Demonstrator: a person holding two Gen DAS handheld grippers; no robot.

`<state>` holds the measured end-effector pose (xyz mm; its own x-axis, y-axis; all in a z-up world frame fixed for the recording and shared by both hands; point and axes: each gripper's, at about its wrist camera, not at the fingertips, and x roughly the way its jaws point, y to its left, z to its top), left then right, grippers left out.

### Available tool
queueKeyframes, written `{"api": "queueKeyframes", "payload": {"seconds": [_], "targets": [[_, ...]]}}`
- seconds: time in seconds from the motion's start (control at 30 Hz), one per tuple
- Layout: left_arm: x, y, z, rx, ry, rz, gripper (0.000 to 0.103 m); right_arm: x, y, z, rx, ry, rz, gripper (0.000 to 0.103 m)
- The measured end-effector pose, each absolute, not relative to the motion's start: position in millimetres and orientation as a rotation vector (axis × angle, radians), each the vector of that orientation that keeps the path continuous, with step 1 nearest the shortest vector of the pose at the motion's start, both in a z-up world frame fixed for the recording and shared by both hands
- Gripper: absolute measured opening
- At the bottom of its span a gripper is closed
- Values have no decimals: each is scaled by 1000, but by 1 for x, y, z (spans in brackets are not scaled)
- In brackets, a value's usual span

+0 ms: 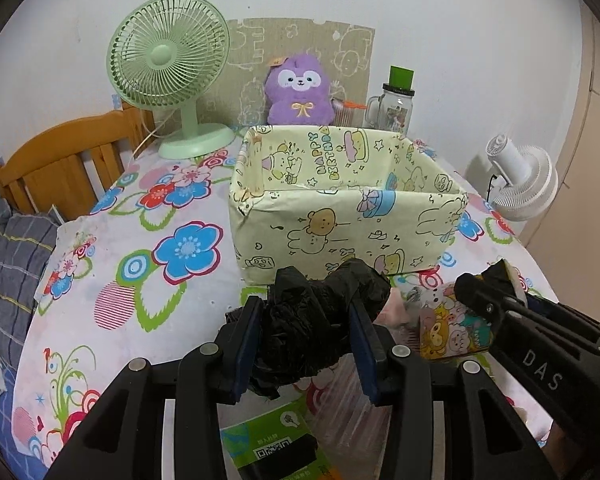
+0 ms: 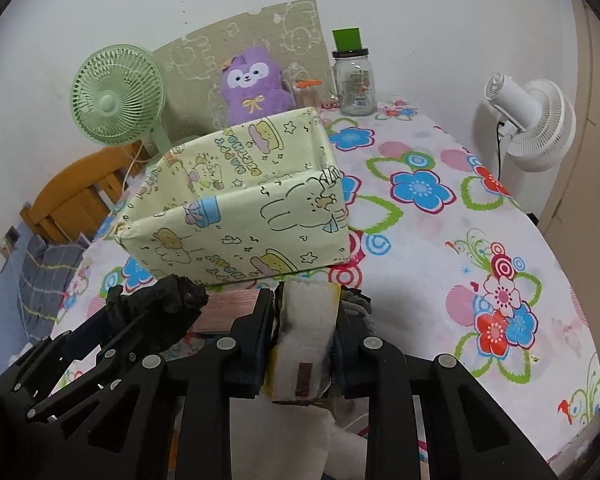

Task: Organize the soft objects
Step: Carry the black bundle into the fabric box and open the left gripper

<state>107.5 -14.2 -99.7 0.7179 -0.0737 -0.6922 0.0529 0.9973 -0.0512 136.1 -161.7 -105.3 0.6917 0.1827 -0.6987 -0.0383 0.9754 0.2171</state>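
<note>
A pale yellow box [image 1: 340,224] wrapped in cartoon birthday paper stands open on the flowered table; it also shows in the right wrist view [image 2: 236,216]. My left gripper [image 1: 306,320] is shut on a crumpled black plastic bag [image 1: 316,312], held just in front of the box. My right gripper [image 2: 304,320] is shut on a small soft packet [image 2: 306,332] with a white face and cartoon print, also just in front of the box. The right gripper and its packet [image 1: 452,328] show in the left wrist view, to the right of the bag.
A purple plush toy [image 1: 298,92], a green desk fan [image 1: 168,68] and a glass jar [image 1: 396,104] with a green cup stand behind the box. A white fan [image 1: 520,176] is beyond the table's right edge. A wooden bed frame [image 1: 60,160] is left. A green card [image 1: 276,444] lies below my left gripper.
</note>
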Motion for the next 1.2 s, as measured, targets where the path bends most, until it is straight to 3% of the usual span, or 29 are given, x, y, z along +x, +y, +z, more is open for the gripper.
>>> {"api": "queueKeyframes", "payload": {"seconds": [0.8, 1.2], "targets": [[102, -22, -16, -26, 627, -56, 44, 124, -152, -9, 63, 629, 162, 25], [143, -21, 8, -17, 592, -49, 44, 162, -148, 13, 57, 607, 162, 25]]}}
